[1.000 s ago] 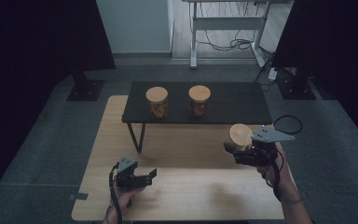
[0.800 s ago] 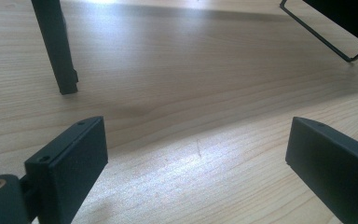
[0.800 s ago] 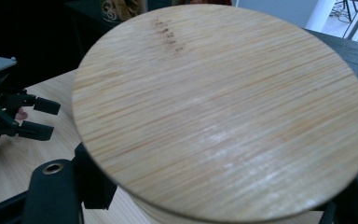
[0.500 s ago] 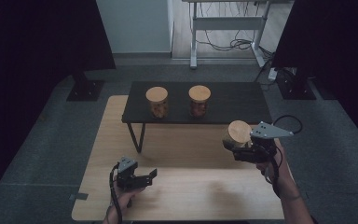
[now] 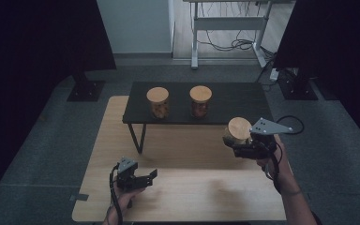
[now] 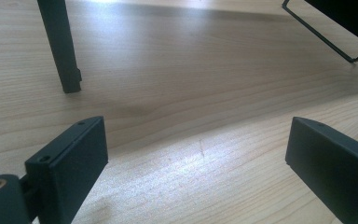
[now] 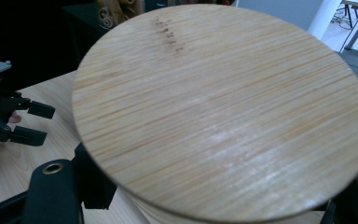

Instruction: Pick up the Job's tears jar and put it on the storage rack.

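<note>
1. My right gripper (image 5: pixel 238 139) is clamped around a jar with a round bamboo lid (image 7: pixel 223 112), holding it up above the light wooden table (image 5: pixel 192 197), just in front of the black low shelf (image 5: pixel 234 101).
2. Left gripper (image 5: pixel 146 178) sits low over the table, jaws spread wide, nothing between them.
3. Two more lidded jars (image 5: pixel 158 101) stand side by side on the shelf.

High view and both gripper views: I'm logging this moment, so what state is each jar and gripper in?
Held jar: lid on, lifted off the table, clamped in the right gripper.
Left shelf jar: lid on, upright on the black shelf.
Right shelf jar: lid on, upright on the shelf.
Right gripper: shut on the held jar.
Left gripper: open, empty, low over the table.
</note>
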### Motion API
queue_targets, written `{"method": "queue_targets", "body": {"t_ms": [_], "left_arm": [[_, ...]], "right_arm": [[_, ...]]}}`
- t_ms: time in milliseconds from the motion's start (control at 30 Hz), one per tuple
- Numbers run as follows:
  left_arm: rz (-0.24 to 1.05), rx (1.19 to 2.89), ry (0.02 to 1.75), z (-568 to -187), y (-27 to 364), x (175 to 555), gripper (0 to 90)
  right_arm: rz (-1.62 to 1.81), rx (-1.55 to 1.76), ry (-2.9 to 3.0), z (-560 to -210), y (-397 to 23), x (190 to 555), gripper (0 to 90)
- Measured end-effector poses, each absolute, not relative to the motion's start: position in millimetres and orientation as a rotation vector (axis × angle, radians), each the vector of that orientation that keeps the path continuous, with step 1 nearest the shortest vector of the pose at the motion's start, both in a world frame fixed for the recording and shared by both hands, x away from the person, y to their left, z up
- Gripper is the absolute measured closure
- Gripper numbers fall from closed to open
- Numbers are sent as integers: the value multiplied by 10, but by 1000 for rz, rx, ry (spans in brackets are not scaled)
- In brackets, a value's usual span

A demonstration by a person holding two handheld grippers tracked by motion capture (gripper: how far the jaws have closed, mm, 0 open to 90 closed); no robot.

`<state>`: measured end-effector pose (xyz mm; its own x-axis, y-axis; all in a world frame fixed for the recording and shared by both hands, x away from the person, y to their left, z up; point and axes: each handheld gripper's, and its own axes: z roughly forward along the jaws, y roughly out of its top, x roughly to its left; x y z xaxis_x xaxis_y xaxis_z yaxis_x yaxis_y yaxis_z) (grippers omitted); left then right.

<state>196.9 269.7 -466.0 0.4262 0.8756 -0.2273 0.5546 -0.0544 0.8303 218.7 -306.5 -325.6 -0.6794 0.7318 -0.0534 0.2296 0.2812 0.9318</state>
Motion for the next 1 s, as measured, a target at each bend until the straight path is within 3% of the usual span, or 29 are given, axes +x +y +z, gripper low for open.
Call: {"method": "queue_targets", "body": {"t_ms": [1000], "left_arm": [[421, 1731, 1251, -4664, 2715, 1980, 51]], "right_arm": [[1358, 829, 2087, -3108, -3023, 2341, 247]]}}
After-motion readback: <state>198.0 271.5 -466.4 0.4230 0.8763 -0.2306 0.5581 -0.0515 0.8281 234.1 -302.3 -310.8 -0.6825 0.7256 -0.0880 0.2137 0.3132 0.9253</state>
